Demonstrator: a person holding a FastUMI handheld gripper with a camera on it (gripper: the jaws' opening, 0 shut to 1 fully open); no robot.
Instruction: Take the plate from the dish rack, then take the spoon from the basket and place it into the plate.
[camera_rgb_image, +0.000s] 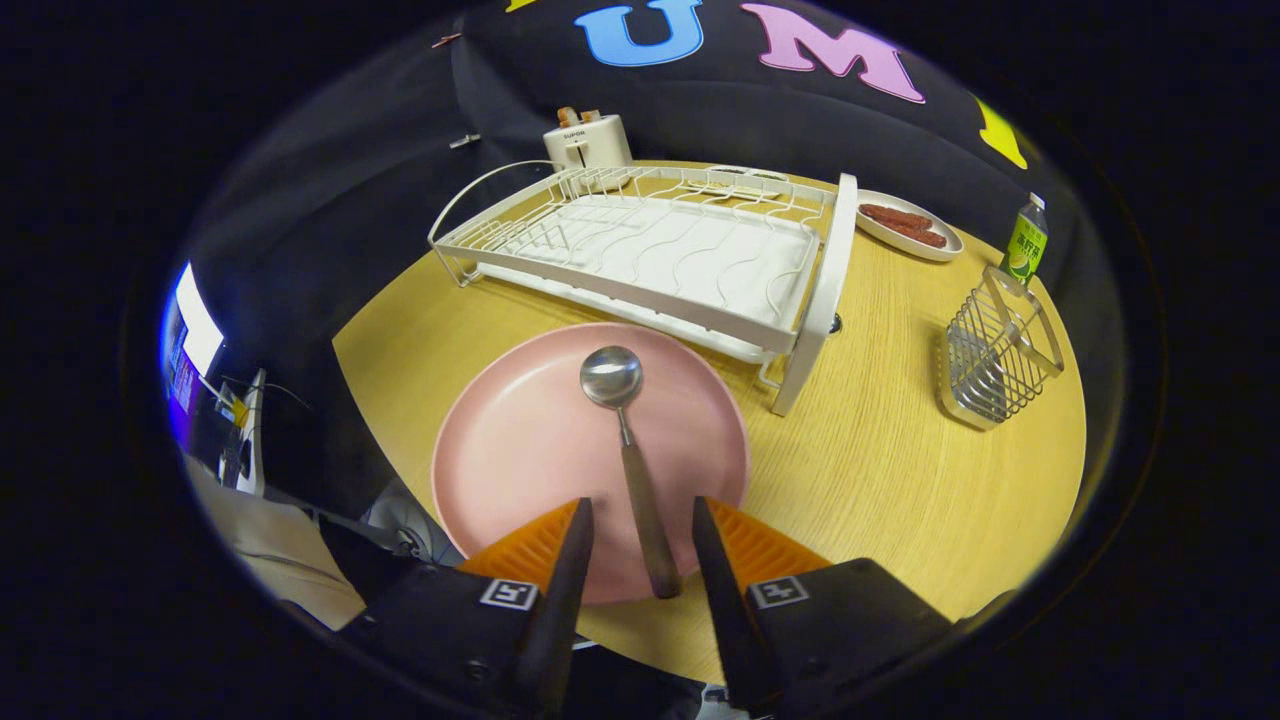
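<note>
Gripper (642, 520) open above the near rim of the plate (520, 440), fingers apart with the spoon (628, 440) handle running between them, touched by neither. Pink plate flat on the round wooden desk (880, 470), just in front of the dish rack (660, 255). Spoon lying in the plate, bowl facing up near the plate's middle, dark handle pointing back toward the gripper and reaching the near rim. Dish rack white, wire-framed over a tray, holding no dishes, close behind the plate. Wire basket (995, 360) off to the right of the rack, standing on the desk, well apart from the plate. Beyond the rack's right end, a small oval dish (912, 228) with reddish sausages. Green bottle (1026, 242) upright behind the basket, near the desk's far edge. White toaster (588, 142) behind the rack's far left corner, against the dark cloth wall.
</note>
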